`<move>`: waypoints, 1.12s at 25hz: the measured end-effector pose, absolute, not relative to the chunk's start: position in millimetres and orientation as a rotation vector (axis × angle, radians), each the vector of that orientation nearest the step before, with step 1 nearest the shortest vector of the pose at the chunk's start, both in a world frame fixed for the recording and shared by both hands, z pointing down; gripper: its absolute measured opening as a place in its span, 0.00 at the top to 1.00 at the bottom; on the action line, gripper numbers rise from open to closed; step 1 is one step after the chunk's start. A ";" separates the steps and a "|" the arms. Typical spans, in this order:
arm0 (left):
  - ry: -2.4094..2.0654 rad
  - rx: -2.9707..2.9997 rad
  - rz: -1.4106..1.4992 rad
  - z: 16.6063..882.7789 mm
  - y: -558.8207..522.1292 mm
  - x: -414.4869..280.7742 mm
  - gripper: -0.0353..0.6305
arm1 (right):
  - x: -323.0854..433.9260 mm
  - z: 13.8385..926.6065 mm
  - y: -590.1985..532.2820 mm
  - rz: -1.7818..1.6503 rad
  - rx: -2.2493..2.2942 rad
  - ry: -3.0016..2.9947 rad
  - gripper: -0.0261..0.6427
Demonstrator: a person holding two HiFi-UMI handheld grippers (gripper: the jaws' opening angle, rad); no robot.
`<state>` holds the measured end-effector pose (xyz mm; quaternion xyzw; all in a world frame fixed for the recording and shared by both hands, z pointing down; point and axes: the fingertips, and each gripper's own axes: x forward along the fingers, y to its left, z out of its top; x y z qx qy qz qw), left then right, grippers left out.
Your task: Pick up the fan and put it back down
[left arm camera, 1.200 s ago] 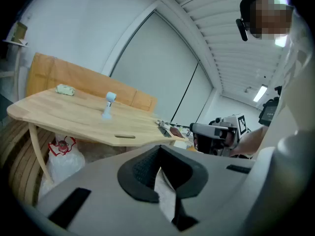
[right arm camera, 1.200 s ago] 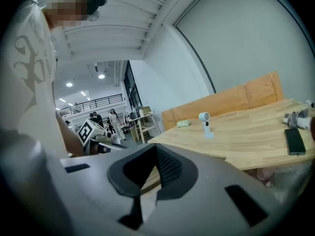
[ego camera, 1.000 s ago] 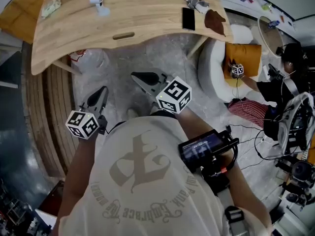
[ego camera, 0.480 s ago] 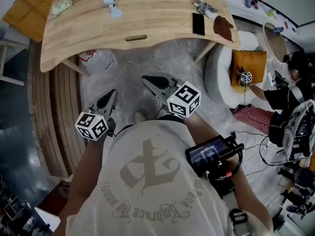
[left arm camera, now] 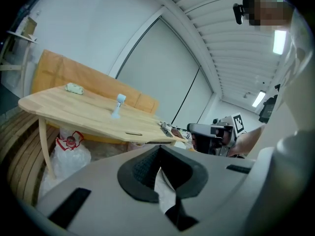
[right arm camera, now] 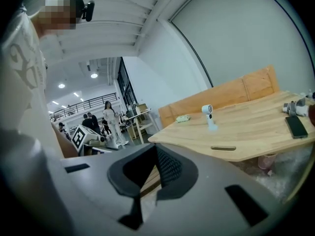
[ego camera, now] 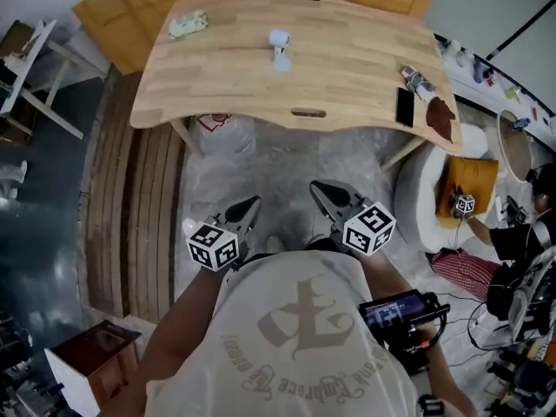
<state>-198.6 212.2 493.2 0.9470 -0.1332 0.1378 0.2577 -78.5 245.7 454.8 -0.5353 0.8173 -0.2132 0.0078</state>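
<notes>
1. Standing upright on its round base, the small white handheld fan (ego camera: 279, 47) sits near the middle of the wooden table (ego camera: 347, 76), well apart from both grippers.
2. A green packet (ego camera: 188, 25) lies near the table's far left corner. A black phone (ego camera: 405, 107) and a flat brown piece (ego camera: 440, 120) lie at its right end.
3. A knotted clear plastic bag (ego camera: 217, 131) with red print rests under the table beside a leg. Pale speckled floor (ego camera: 287, 168) lies between the grippers and the table's near edge.
4. The left gripper (ego camera: 250, 205) is held low in front of the person and points toward the table. Its jaws are clenched together with nothing between them.
5. The right gripper (ego camera: 321, 189) is held just beside it. Its jaws are likewise pressed together and carry nothing.
6. The table top is light, grained wood with a curved outline and a narrow slot (ego camera: 308, 112) near its front edge. The gripper bodies are smooth grey, and the jaw pads are black with a dimpled texture.
</notes>
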 end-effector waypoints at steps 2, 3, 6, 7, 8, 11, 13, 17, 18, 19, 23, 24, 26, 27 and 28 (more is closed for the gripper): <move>-0.365 2.567 0.372 494.2 209.6 -205.1 0.93 | -82.3 456.2 242.4 -0.660 -1.688 2.564 0.94; -0.368 2.565 0.371 494.9 208.2 -207.8 0.93 | -83.6 456.9 240.5 -0.655 -1.694 2.569 0.94; -0.386 2.559 0.372 497.4 201.7 -216.4 0.93 | -88.6 457.8 234.4 -0.643 -1.687 2.573 0.94; -0.395 2.554 0.371 498.5 199.6 -219.0 0.93 | -90.4 458.1 232.7 -0.644 -1.676 2.574 0.94; -0.403 2.548 0.370 500.0 198.0 -220.5 0.93 | -91.4 459.0 231.0 -0.650 -1.668 2.579 0.94; -0.420 2.531 0.378 506.7 193.6 -217.1 0.93 | -87.7 468.7 224.6 -0.680 -1.656 2.615 0.94; -0.432 2.520 0.389 511.4 190.1 -211.7 0.93 | -81.6 477.2 218.8 -0.710 -1.648 2.622 0.94; -0.461 2.489 0.413 517.9 181.1 -198.2 0.93 | -64.5 486.4 200.7 -0.767 -1.617 2.593 0.94; -0.468 2.486 0.422 519.0 175.5 -192.8 0.93 | -58.9 486.9 192.7 -0.762 -1.605 2.600 0.94; -0.476 2.485 0.430 519.5 169.2 -186.5 0.93 | -52.9 487.0 184.6 -0.752 -1.592 2.613 0.94; -0.490 2.490 0.428 512.7 144.6 -152.6 0.93 | -22.9 485.4 152.7 -0.730 -1.553 2.656 0.94; -0.490 2.496 0.431 510.8 138.6 -143.1 0.93 | -14.7 484.8 144.7 -0.725 -1.545 2.665 0.94; -0.487 2.510 0.441 507.2 126.6 -124.3 0.93 | 1.0 483.6 129.5 -0.712 -1.525 2.690 0.94; -0.487 2.517 0.442 504.9 120.7 -115.7 0.93 | 8.0 483.2 122.5 -0.705 -1.513 2.705 0.94; -0.490 2.522 0.441 502.7 114.9 -108.1 0.93 | 14.2 483.2 115.6 -0.698 -1.501 2.721 0.94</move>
